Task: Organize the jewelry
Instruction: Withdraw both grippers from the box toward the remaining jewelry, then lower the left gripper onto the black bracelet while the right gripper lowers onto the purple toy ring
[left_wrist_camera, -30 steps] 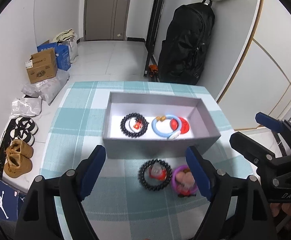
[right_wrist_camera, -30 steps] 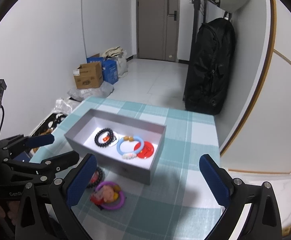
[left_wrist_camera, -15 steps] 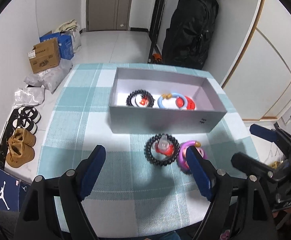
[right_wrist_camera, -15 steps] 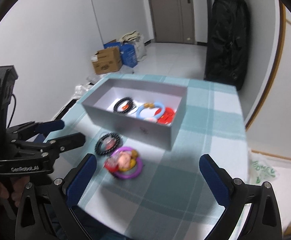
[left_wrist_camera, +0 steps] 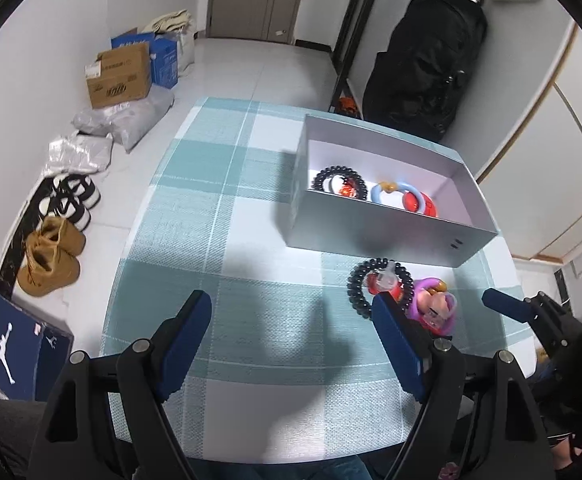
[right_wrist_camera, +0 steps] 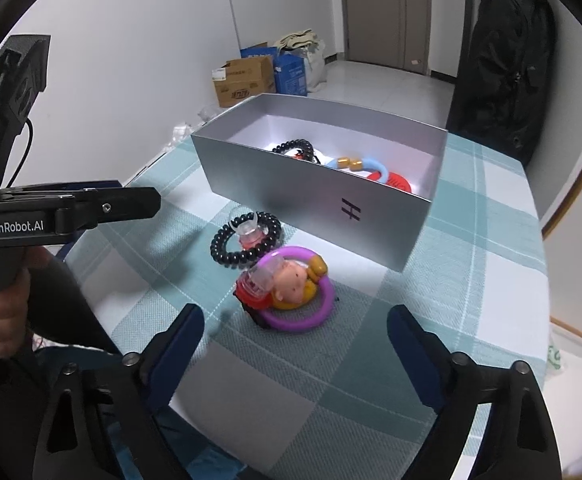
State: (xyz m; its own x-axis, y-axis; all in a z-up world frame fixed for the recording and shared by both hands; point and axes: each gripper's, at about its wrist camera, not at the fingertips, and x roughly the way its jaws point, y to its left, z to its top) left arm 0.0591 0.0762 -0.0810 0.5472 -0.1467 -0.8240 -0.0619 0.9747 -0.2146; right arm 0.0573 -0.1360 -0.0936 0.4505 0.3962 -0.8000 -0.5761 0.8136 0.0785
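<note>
White walls and a pale floor are seen behind a table point(left_wrist_camera: 251, 216) with a green and white checked cloth. Both grippers are held low over its near edge.

The left gripper point(left_wrist_camera: 291, 328) is held wide open, and nothing is gripped between its blue pads point(left_wrist_camera: 187, 328). Only bare cloth is seen between them. The right gripper point(right_wrist_camera: 295, 344) is also held wide open and nothing is held in it. The purple ring point(right_wrist_camera: 303, 300) with a small doll on it is seen just past its fingers, lying on the cloth. The black bead band point(right_wrist_camera: 247, 242) is touching the purple ring on the far side, and a small clear and red charm sits on it.

The grey box point(right_wrist_camera: 331, 196) is set just behind these two, open at the top. Another black band point(left_wrist_camera: 339, 178), a blue ring point(left_wrist_camera: 395, 196) and a red piece point(left_wrist_camera: 421, 204) are seen lying inside it.

Brown boots point(left_wrist_camera: 51, 256), cardboard boxes point(left_wrist_camera: 119, 76) and a black bag point(left_wrist_camera: 423, 64) are seen on the floor.
</note>
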